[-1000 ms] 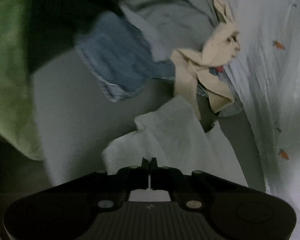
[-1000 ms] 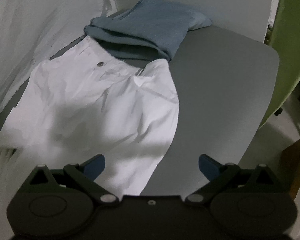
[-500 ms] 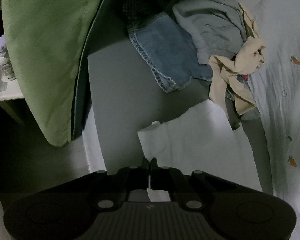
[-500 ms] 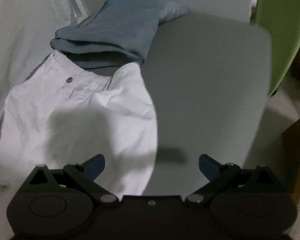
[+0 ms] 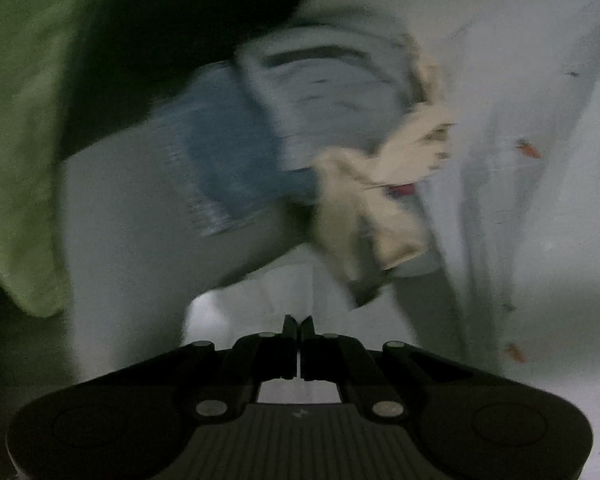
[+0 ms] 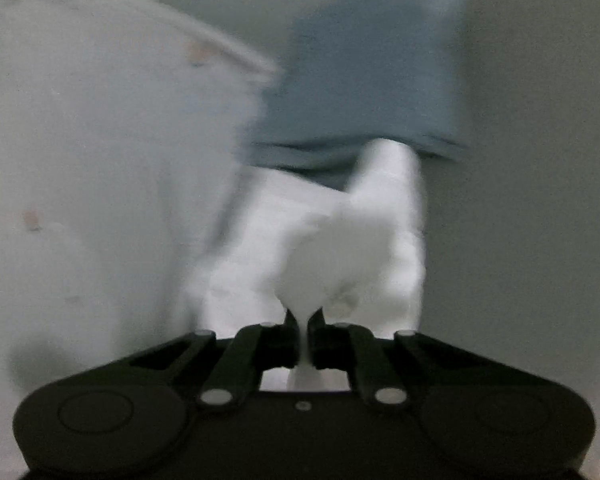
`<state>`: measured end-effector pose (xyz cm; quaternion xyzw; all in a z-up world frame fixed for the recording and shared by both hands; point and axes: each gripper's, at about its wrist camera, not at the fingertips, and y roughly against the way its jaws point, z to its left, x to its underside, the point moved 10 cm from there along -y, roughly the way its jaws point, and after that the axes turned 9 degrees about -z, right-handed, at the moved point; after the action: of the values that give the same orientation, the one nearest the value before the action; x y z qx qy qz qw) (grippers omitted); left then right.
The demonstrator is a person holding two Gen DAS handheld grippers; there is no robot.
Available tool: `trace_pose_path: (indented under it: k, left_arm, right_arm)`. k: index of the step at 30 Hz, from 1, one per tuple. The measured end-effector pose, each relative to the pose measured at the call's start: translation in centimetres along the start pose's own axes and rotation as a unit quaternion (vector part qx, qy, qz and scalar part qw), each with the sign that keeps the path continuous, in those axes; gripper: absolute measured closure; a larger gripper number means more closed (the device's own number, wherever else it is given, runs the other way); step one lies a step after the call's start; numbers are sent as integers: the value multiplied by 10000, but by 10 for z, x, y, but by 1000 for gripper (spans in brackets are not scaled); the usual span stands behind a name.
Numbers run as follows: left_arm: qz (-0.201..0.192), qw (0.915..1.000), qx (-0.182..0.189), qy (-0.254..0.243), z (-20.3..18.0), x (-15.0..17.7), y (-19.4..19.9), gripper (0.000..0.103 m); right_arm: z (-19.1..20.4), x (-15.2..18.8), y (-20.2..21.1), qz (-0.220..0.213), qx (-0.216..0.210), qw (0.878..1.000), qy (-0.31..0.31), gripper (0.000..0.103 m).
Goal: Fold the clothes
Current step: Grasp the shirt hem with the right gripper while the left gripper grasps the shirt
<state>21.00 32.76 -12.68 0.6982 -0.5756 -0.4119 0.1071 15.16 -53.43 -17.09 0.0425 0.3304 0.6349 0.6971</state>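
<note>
The right claw (image 6: 304, 320) has just snapped closed and now pinches a bunched fold of the white shorts (image 6: 352, 248), lifted off the grey bench (image 6: 520, 240) in front of folded blue jeans (image 6: 372, 80). The left claw (image 5: 299, 326) is pressed together on the shorts' thin white edge.

Both your views smear with motion. The white garment (image 6: 352, 248) bunches into a soft blur, its near edge hidden behind your right claw (image 6: 304, 320). The denim (image 5: 228, 160) and cream cloth (image 5: 384, 184) lose their outlines; the carrot-print sheet (image 5: 540, 200) runs off the frame's right edge.
</note>
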Motion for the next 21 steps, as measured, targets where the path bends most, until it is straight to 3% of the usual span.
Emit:
trace_pose_path:
  k: [4, 7, 9, 12, 16, 19, 21]
  left_arm:
    - [-313, 9965, 720, -296, -94, -39, -24, 103]
    - [-671, 9885, 1259, -505, -175, -70, -29, 103]
    - [-988, 9795, 1631, -645, -224, -88, -19, 103]
    - [-1338, 9684, 1927, -845, -264, -101, 0, 103]
    - [-1347, 9671, 1993, -823, -264, -104, 11, 103]
    - [-1100, 9732, 1888, -712, -217, -87, 10, 103]
    - [-850, 9821, 1551, -647, -176, -72, -1, 103]
  right_arm:
    - [130, -42, -23, -299, -1001, 9933, 503, 98]
    - [227, -76, -34, -490, -1730, 9833, 276, 98]
    - [272, -94, -20, -758, -2159, 9729, 315, 98]
    - [302, -106, 8, -1089, -2436, 9624, 516, 98]
    - [267, -100, 26, -1076, -2363, 9641, 556, 98]
    - [206, -85, 37, -968, -2060, 9728, 441, 98]
    - [148, -68, 37, -869, -1634, 9822, 310, 98]
